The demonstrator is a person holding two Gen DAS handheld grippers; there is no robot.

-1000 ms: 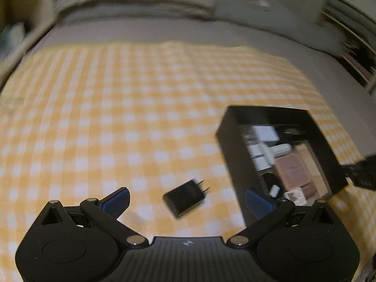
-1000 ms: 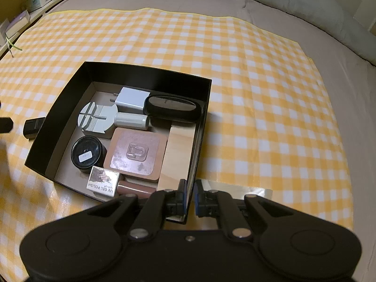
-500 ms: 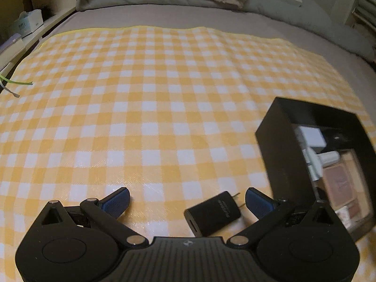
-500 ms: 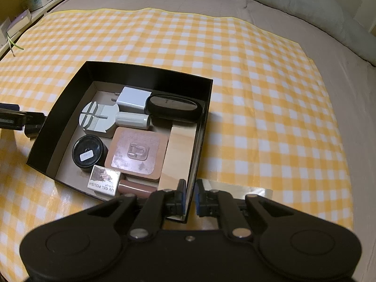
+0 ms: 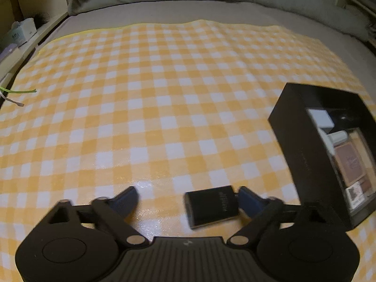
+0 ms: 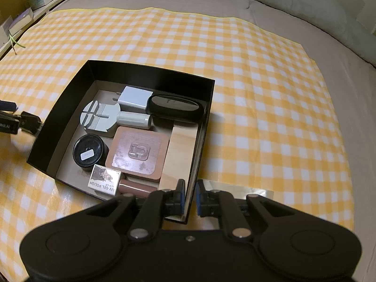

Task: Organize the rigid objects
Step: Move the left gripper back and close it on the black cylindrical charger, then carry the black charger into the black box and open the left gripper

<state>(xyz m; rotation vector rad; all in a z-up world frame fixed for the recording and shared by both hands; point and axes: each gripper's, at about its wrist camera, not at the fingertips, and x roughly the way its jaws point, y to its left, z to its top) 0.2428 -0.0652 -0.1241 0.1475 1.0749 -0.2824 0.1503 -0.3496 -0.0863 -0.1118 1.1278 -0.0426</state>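
Your left gripper hides the near end of the black charger, and the plug's prongs are covered by the right-hand blue pad, so you cannot see them. In the right wrist view only a sliver of that charger shows past the box's left wall, with the left gripper cut off at the frame edge. The box's contents are mostly out of sight from your left wrist; just a strip shows over the rim.

The charger is a small matte black block with rounded corners and faint lettering on its side. It lies flat on the yellow checked cloth between your left jaws, against the right pad and well apart from the left one. Those jaws are closing, and the left pad has not reached it.

Your right gripper has its jaws drawn nearly together, pinching the near right wall of the black box. Ahead of them inside lie a white charger, a black oval case, a brown square pad, a round black jar and a UV gel polish carton.
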